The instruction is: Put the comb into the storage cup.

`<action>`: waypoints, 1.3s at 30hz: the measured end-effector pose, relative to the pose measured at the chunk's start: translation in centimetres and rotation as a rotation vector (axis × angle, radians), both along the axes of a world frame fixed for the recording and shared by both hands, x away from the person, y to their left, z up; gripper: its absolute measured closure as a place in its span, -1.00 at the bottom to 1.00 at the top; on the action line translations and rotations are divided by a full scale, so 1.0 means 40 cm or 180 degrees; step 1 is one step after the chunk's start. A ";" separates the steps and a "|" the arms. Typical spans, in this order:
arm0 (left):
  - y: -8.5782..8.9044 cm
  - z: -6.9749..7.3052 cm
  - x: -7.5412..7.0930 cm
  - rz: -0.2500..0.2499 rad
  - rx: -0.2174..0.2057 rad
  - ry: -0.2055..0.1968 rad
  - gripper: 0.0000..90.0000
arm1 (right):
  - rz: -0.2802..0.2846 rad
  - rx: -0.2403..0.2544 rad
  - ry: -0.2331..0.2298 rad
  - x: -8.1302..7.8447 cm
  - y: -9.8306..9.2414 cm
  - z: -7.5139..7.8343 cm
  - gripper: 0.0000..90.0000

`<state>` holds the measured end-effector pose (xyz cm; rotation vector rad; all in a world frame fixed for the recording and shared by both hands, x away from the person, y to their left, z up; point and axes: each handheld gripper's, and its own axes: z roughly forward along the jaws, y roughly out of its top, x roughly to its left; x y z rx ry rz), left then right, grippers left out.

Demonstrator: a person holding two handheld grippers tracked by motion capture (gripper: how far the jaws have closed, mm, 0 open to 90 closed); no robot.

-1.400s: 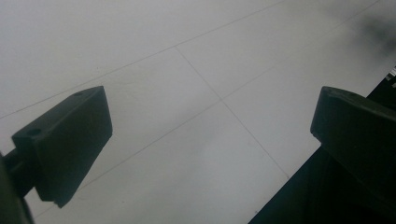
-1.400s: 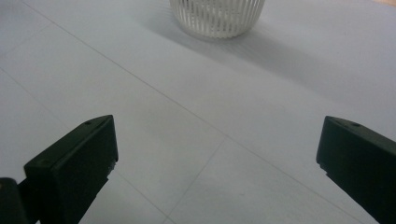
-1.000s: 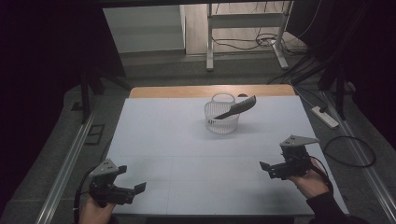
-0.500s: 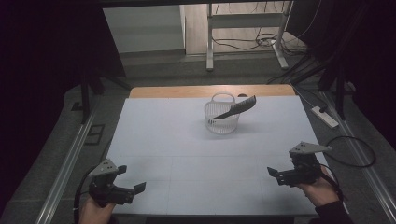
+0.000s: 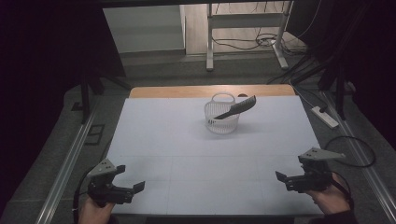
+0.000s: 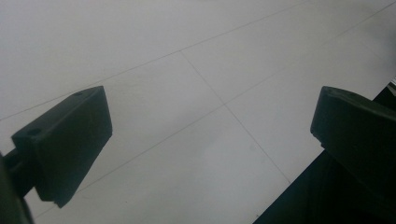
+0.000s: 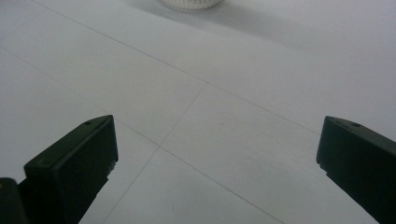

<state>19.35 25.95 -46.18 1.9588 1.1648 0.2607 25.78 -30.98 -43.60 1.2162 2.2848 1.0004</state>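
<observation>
A small round white plastic basket [image 5: 222,117] with a loop handle stands upright toward the far middle of the white table [image 5: 154,140], and a dark grey plastic comb [image 5: 236,108] lies slanted across it — one end down inside, the other poking out past the rim to the right. The left gripper [image 5: 130,185] sits at the near left corner of the table and the right gripper [image 5: 281,178] at the near right edge, both well apart from the basket and each held in a hand. Each gripper's black jaws stand wide apart with nothing between them — bare table shows through the gap in both gripper views, and the basket's base [image 7: 192,3] peeks in at the top of the right gripper view.
</observation>
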 end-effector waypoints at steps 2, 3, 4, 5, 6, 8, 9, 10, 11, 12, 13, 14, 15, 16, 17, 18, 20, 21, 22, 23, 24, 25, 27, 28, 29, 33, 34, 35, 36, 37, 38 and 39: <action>0.001 0.000 0.000 0.0003 -0.0004 0.0001 -1.00 | -0.0023 -0.0001 -0.0013 -0.007 -0.007 0.001 -1.00; 0.001 0.000 0.000 0.0003 0.0002 0.0000 -1.00 | -0.0037 0.0007 -0.0014 -0.010 -0.011 0.001 -1.00; 0.001 0.000 -0.001 0.0006 0.0008 -0.0002 -1.00 | -0.0049 0.0006 -0.0019 -0.013 -0.014 0.001 -1.00; 0.001 0.000 -0.001 0.0006 0.0009 -0.0003 -1.00 | -0.0061 0.0002 -0.0020 -0.016 -0.018 0.001 -1.00; 0.001 0.000 -0.001 0.0007 0.0010 -0.0004 -1.00 | -0.0073 0.0006 -0.0016 -0.019 -0.021 0.000 -1.00; 0.001 0.001 -0.001 0.0012 0.0012 -0.0004 -1.00 | -0.0103 -0.0003 -0.0006 -0.029 -0.032 -0.001 -1.00; 0.002 0.000 -0.001 0.0013 0.0014 -0.0004 -1.00 | -0.0103 -0.0003 -0.0006 -0.029 -0.032 -0.001 -1.00; 0.002 0.001 -0.002 0.0015 0.0015 -0.0006 -1.00 | -0.0114 0.0003 -0.0003 -0.032 -0.035 -0.002 -1.00; 0.002 0.001 -0.002 0.0019 0.0016 -0.0010 -1.00 | -0.0122 0.0002 -0.0003 -0.034 -0.039 -0.002 -1.00; 0.002 0.001 -0.002 0.0019 0.0018 -0.0010 -1.00 | -0.0139 0.0006 0.0007 -0.038 -0.043 -0.003 -1.00; 0.002 0.001 -0.002 0.0022 0.0018 -0.0010 -1.00 | -0.0147 0.0001 0.0001 -0.040 -0.045 -0.003 -1.00; 0.003 0.001 -0.002 0.0025 0.0019 -0.0011 -1.00 | -0.0156 -0.0002 0.0007 -0.043 -0.048 -0.004 -1.00; 0.003 0.001 -0.002 0.0027 0.0020 -0.0012 -1.00 | -0.0168 -0.0008 0.0008 -0.046 -0.051 -0.004 -1.00; 0.003 0.001 -0.003 0.0028 0.0020 -0.0013 -1.00 | -0.0178 -0.0004 0.0008 -0.048 -0.054 -0.005 -1.00; 0.003 0.001 -0.003 0.0032 0.0022 -0.0014 -1.00 | -0.0184 -0.0011 0.0015 -0.051 -0.056 -0.005 -1.00; 0.004 0.001 -0.003 0.0037 0.0025 -0.0016 -1.00 | -0.0191 -0.0017 0.0016 -0.054 -0.059 -0.005 -1.00; 0.005 0.001 -0.004 0.0043 0.0028 -0.0019 -1.00 | -0.0211 -0.0029 0.0017 -0.060 -0.063 -0.006 -1.00; 0.005 0.001 -0.004 0.0046 0.0028 -0.0020 -1.00 | -0.0223 -0.0034 0.0020 -0.062 -0.065 -0.006 -1.00; 0.006 0.001 -0.005 0.0049 0.0031 -0.0022 -1.00 | -0.0231 -0.0040 0.0023 -0.065 -0.068 -0.006 -1.00; 0.007 0.002 -0.005 0.0053 0.0033 -0.0023 -1.00 | -0.0247 -0.0040 0.0028 -0.067 -0.070 -0.007 -1.00; 0.007 0.002 -0.006 0.0057 0.0032 -0.0023 -1.00 | -0.0259 -0.0046 0.0034 -0.070 -0.072 -0.007 -1.00; 0.008 0.002 -0.006 0.0061 0.0033 -0.0022 -1.00 | -0.0267 -0.0048 0.0043 -0.072 -0.074 -0.008 -1.00; 0.010 0.002 -0.007 0.0070 0.0036 -0.0023 -1.00 | -0.0284 -0.0079 0.0060 -0.077 -0.076 -0.010 -1.00; 0.010 0.002 -0.007 0.0076 0.0036 -0.0025 -1.00 | -0.0292 -0.0090 0.0070 -0.079 -0.077 -0.011 -1.00; 0.010 0.002 -0.007 0.0081 0.0042 -0.0025 -1.00 | -0.0295 -0.0093 0.0084 -0.081 -0.078 -0.012 -1.00; 0.010 0.002 -0.007 0.0091 0.0048 -0.0020 -1.00 | -0.0326 -0.0127 0.0101 -0.089 -0.082 -0.012 -1.00; 0.010 0.002 -0.008 0.0093 0.0051 -0.0021 -1.00 | -0.0330 -0.0137 0.0113 -0.091 -0.083 -0.012 -1.00; 0.010 0.002 -0.008 0.0096 0.0054 -0.0021 -1.00 | -0.0337 -0.0158 0.0129 -0.093 -0.083 -0.012 -1.00; 0.011 0.002 -0.008 0.0099 0.0058 -0.0018 -1.00 | -0.0343 -0.0179 0.0137 -0.094 -0.083 -0.012 -1.00; 0.011 0.002 -0.008 0.0101 0.0057 -0.0017 -1.00 | -0.0348 -0.0203 0.0146 -0.096 -0.084 -0.013 -1.00; 0.011 0.002 -0.008 0.0103 0.0057 -0.0017 -1.00 | -0.0347 -0.0234 0.0151 -0.097 -0.084 -0.013 -1.00; 0.011 0.002 -0.008 0.0100 0.0063 -0.0017 -1.00 | -0.0353 -0.0260 0.0161 -0.098 -0.084 -0.013 -1.00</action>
